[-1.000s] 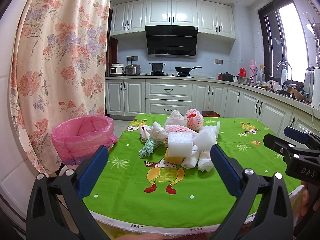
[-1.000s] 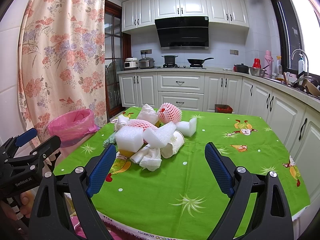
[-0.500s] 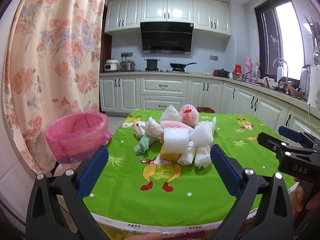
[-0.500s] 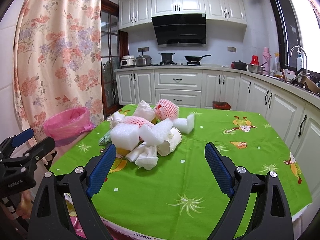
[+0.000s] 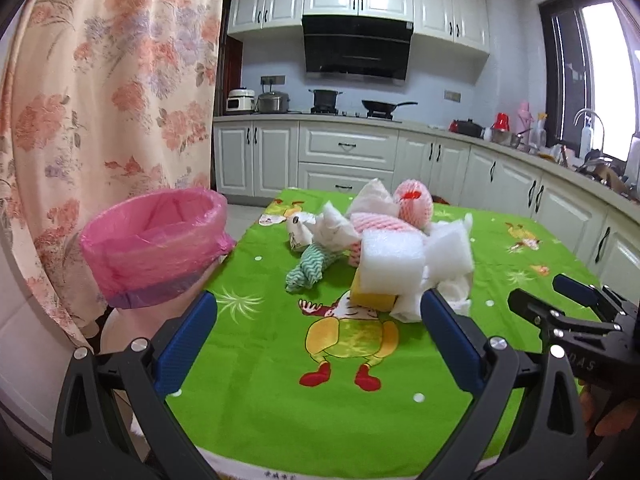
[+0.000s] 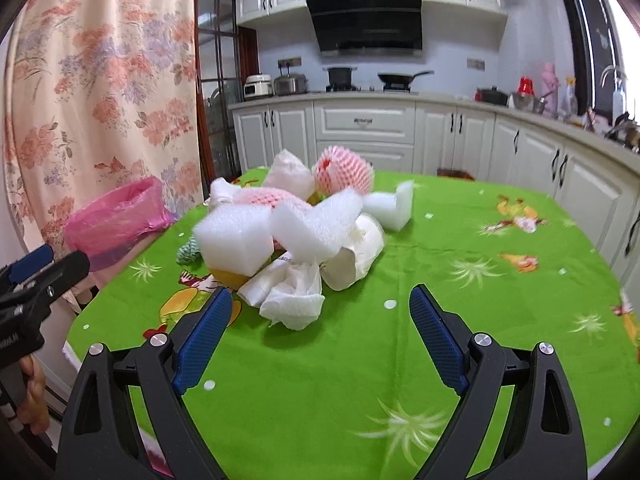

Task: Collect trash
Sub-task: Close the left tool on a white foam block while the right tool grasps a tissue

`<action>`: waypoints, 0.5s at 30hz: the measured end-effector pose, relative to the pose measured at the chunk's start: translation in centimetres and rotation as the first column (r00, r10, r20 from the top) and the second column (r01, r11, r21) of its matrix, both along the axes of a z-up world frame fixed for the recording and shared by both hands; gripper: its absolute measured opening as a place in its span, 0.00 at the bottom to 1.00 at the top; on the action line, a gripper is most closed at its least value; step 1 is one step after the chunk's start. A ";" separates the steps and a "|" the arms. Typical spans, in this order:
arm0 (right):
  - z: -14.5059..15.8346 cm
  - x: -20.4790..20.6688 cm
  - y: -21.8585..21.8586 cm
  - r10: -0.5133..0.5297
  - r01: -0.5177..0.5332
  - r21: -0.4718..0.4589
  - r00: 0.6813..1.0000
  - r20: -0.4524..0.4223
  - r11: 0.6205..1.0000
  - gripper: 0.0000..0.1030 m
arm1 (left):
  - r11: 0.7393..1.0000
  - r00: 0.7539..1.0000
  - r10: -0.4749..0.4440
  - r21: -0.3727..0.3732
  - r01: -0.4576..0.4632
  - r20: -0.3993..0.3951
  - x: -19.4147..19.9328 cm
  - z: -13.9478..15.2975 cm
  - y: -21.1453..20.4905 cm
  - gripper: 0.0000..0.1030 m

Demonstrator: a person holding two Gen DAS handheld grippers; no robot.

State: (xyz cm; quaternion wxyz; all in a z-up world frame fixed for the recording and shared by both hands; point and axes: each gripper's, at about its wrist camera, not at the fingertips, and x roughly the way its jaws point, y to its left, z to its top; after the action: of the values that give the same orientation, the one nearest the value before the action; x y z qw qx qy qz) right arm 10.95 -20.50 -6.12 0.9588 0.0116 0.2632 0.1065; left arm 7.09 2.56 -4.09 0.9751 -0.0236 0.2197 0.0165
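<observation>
Left gripper (image 5: 318,330): blue-padded fingers (image 5: 186,340) wide apart, nothing between them, held over the near edge of the desk (image 5: 280,412). Right gripper (image 6: 318,328): fingers (image 6: 436,336) likewise spread, empty, over the near part of the desk.

Desk carries a green cloth (image 6: 460,280) with cartoon prints. Small printed characters run along its white hem under the left fingers; too small to read.

Trash pile (image 5: 384,252) lies ahead of both grippers, roughly in line with the gap between each pair of fingers.
- White foam block (image 5: 392,266) on top of a yellow sponge (image 5: 372,300), nearest the left fingers, just past the right-hand fingertip.
- Second foam slab (image 6: 316,228) leans beside the block.
- Crumpled tissue (image 6: 294,296) just ahead of the right gripper's left fingertip, close but apart from it.
- Green-white net cloth (image 5: 310,270) on the left side of the pile.
- Pink foam fruit net (image 6: 344,174) at the far side, a white wad (image 6: 288,174) beside it.
- Loose foam piece (image 6: 394,208) at the pile's right edge.

Pink-lined bin (image 5: 154,244) stands off the desk's left edge, ahead and left of the left fingers, before a floral curtain (image 5: 100,100).

Writing: "DAS" legible on the right gripper body as seen from the left wrist view (image 5: 576,328). Partial letters on the left gripper body at the left frame edge of the right wrist view (image 6: 28,300); not readable.

Kitchen cabinets (image 6: 364,128) and a hood (image 5: 356,50) beyond the desk.
</observation>
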 end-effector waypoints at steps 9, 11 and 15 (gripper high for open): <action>-2.9 5.8 1.2 0.040 -0.039 0.003 0.994 -0.106 0.999 0.82 | 1.000 1.000 -0.002 -0.003 0.002 -0.028 5.2 -2.4 0.0 0.96; -3.4 6.6 1.4 0.052 -0.051 0.010 0.990 -0.133 0.999 0.81 | 1.000 0.999 0.008 -0.002 -0.009 -0.032 5.6 -2.7 0.2 0.96; -4.6 8.0 2.2 0.075 -0.076 0.003 0.981 -0.182 0.997 0.74 | 1.000 0.998 0.012 -0.015 -0.013 -0.059 6.6 -3.4 0.9 0.96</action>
State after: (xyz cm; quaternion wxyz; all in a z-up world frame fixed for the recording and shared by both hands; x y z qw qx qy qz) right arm 18.97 -18.30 -10.68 0.9261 0.0092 0.3500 0.1407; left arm 13.66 3.43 -7.53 0.9680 -0.0318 0.2482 0.0215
